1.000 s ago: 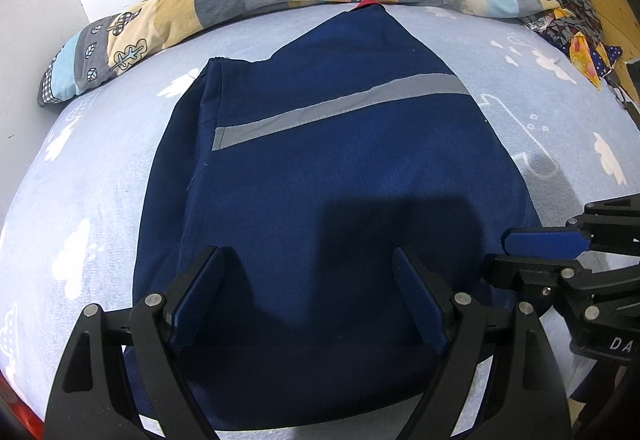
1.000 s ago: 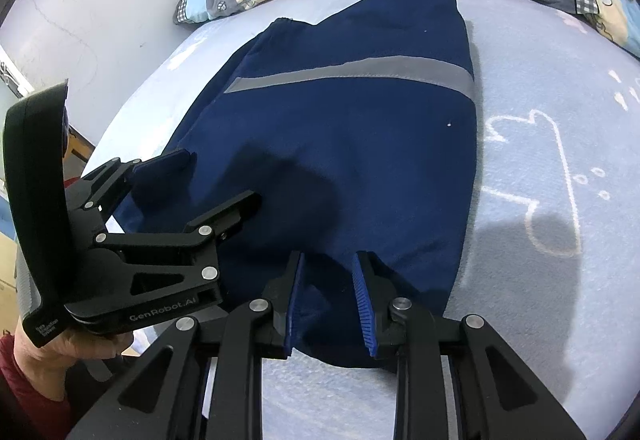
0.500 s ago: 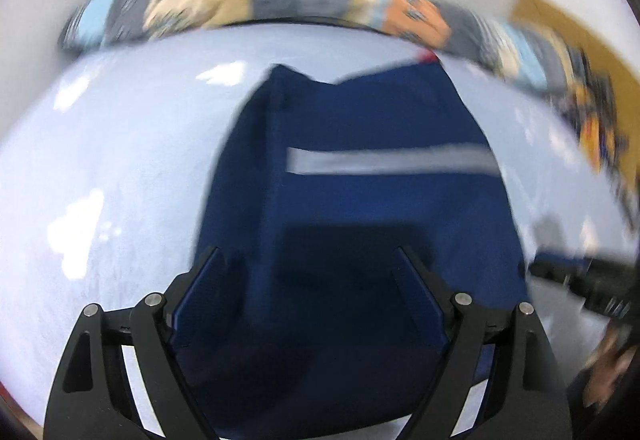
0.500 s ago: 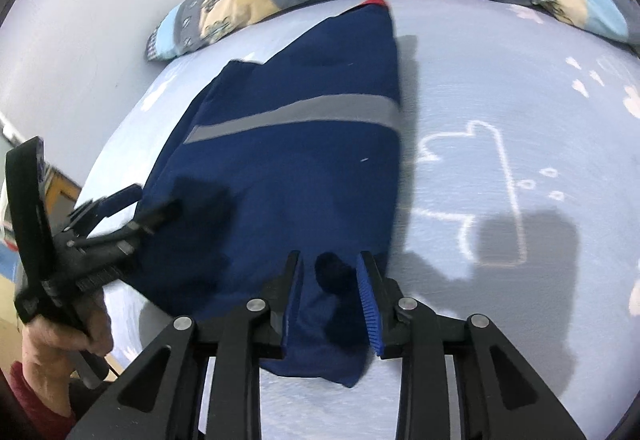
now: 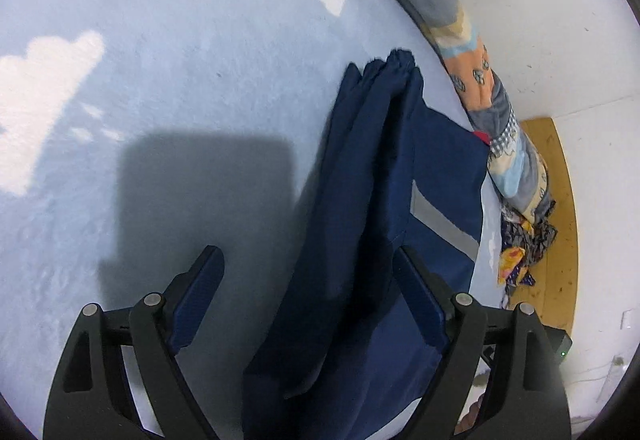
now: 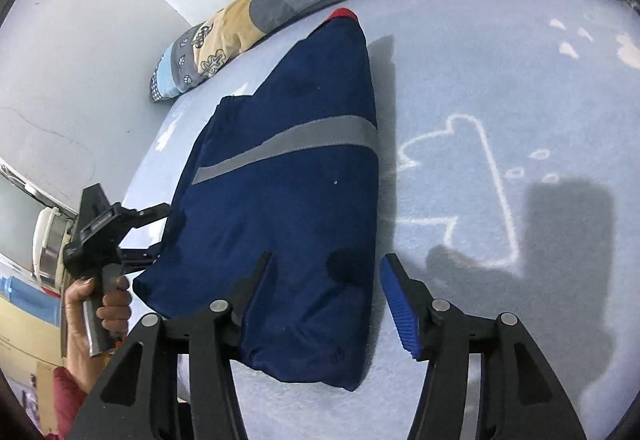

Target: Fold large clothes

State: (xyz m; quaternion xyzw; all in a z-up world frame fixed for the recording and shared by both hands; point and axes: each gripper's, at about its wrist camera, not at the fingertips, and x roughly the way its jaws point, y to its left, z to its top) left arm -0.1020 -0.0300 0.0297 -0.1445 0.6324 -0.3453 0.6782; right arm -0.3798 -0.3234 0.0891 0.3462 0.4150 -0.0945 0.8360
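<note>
We see navy work jacket (image 6: 288, 216) folded on bed (image 6: 500, 88), long axis running straight ahead of right hand-held gripper (image 6: 326, 280). Both wide open, empty. Left hand-held gripper (image 5: 308, 276) at jacket's side edge; right nearer front hem.

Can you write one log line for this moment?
left gripper: open | right gripper: open | folded navy garment with grey stripe: on light-blue bed

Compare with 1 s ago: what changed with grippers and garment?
Right gripper opened, letting go of the navy garment hem it pinched. Left gripper swung to the garment's left edge, jaws open as before. Garment stayed folded flat on the blue bedsheet.
</note>
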